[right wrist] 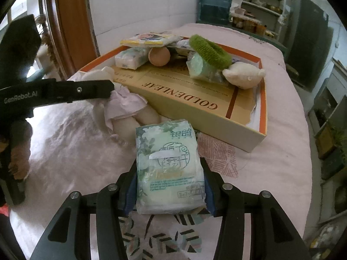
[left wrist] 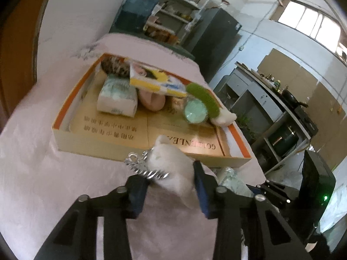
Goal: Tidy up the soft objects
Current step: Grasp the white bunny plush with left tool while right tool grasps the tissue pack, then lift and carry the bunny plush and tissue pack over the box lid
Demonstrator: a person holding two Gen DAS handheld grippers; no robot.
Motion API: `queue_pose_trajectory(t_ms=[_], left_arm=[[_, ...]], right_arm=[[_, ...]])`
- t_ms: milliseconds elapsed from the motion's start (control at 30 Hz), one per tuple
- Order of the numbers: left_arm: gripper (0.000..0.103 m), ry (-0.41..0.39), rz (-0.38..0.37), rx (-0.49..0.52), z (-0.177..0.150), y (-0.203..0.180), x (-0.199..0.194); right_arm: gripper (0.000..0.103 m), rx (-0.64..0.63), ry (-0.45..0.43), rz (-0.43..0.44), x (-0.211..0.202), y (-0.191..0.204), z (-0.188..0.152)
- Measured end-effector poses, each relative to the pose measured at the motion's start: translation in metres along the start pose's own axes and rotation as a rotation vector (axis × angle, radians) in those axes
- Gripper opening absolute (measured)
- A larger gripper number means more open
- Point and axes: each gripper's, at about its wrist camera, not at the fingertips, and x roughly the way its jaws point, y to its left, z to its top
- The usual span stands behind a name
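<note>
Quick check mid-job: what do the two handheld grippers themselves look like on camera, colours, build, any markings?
Both are matte black linkage frames with silver pivot bolts. The left gripper and right gripper carry blue pads inside their fingers. In the right wrist view, the left unit's body shows white "GenRobot.AI" lettering. No cables or sleeves show.

tissue pack [right wrist: 170, 169] green floral | box [right wrist: 259, 117] tan, orange-rimmed | scrunchie [right wrist: 209, 52] green

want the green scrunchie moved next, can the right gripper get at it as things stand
Probably not yet: the right gripper is shut on the tissue pack. The green scrunchie lies uncovered atop the box contents, so approach looks free.
</note>
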Motion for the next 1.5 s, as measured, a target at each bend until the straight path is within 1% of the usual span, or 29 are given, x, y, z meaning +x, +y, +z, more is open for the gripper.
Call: queue_pose_trajectory(t_ms=[133, 400, 633, 700, 900, 1267, 1500], left_arm=[[0.035, -0.012, 0.005, 0.033, -0.001, -0.006, -0.007], [0.035, -0.051, 0.001, 0.077, -0.002, -0.018, -0.026], [0.035, -0.095, 0.008, 0.114, 0.003, -0.028, -0.048], [0.035, -0.112, 0.022, 0.124, 0.005, -0.031, -0.055], [0.035, -0.152, 0.032, 0.133, 0.010, -0.033, -0.072], [0.035, -0.252, 0.064, 0.162, 0.031, -0.040, -0.099], [0.035, -0.317, 0.051, 0.157, 0.052, -0.044, -0.112]], right_arm=[[0.049, -0.006, 0.000, -0.018, -0.003, 0.004, -0.001], [0.049, -0.009, -0.006, -0.019, -0.014, 0.011, -0.003], [0.049, 0.008, -0.035, -0.030, -0.032, 0.014, -0.002], [0.049, 0.014, -0.047, -0.034, -0.038, 0.016, -0.001], [0.049, 0.051, -0.085, -0.050, -0.057, 0.017, 0.005], [0.049, 0.106, -0.161, -0.067, -0.085, 0.021, 0.026], [0.049, 0.135, -0.214, -0.066, -0.098, 0.025, 0.047]])
